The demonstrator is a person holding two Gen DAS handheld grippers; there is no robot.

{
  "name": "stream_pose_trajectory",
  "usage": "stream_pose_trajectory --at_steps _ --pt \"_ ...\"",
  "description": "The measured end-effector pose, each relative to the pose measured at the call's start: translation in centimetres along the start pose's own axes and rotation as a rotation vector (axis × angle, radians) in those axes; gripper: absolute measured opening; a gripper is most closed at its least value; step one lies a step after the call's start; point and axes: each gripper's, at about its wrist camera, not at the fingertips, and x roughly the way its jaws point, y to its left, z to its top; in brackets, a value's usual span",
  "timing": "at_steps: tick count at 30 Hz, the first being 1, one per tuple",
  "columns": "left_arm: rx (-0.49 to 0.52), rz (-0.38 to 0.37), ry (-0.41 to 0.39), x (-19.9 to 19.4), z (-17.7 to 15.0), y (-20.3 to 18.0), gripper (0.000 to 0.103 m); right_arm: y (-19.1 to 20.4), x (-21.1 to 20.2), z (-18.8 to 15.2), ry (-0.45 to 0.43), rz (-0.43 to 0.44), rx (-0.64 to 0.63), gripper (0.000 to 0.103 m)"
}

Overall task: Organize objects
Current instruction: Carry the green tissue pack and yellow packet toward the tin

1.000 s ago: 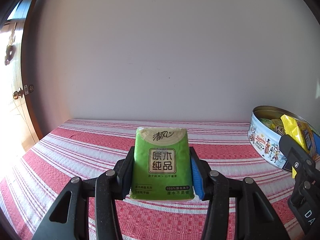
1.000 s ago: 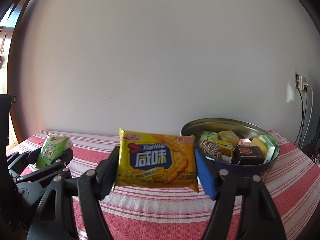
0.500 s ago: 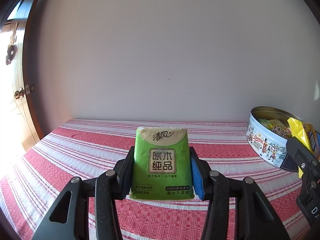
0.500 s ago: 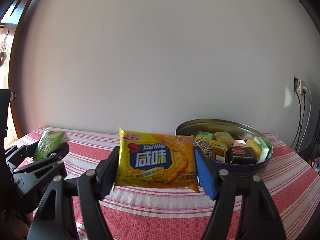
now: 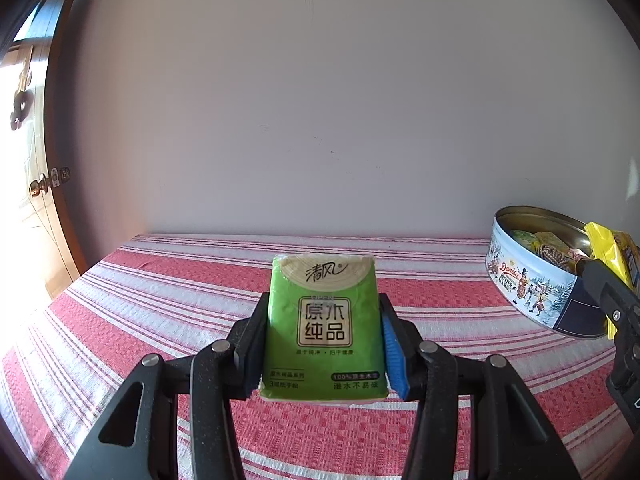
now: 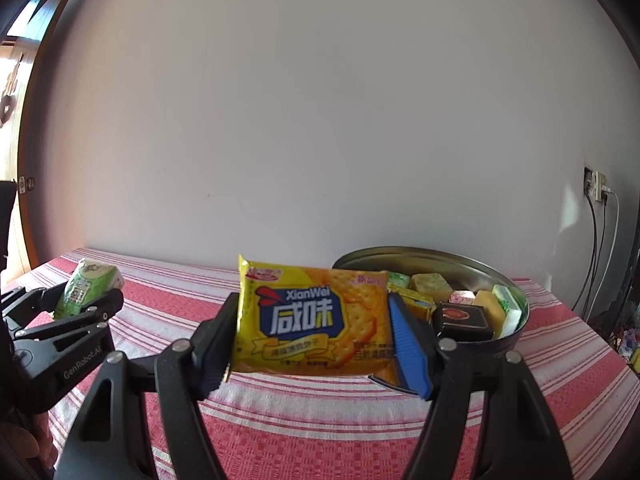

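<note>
My left gripper is shut on a green tissue pack, held upright above the red-and-white striped tablecloth. My right gripper is shut on a yellow cracker packet, held just left of the round cookie tin. The tin sits at the right in the left wrist view, with the yellow packet and the right gripper's black finger at its near side. In the right wrist view the left gripper shows at far left, holding the tissue pack.
The tin holds several small wrapped items, among them a dark box and a twine ball. A white wall stands close behind the table. A wooden door is at the left. Cables hang from a wall socket at the right.
The tin and the yellow packet have slid rightward and a little down in the left wrist view. In the right wrist view the tin and the left gripper have sunk lower. Both grips are unchanged.
</note>
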Motion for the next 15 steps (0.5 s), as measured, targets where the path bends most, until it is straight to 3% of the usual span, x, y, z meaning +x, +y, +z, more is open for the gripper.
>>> stream_pose_trajectory --at_steps 15 --pt "0.019 -0.079 0.033 -0.1 -0.1 -3.9 0.051 -3.6 -0.3 -0.3 -0.021 -0.044 -0.012 0.072"
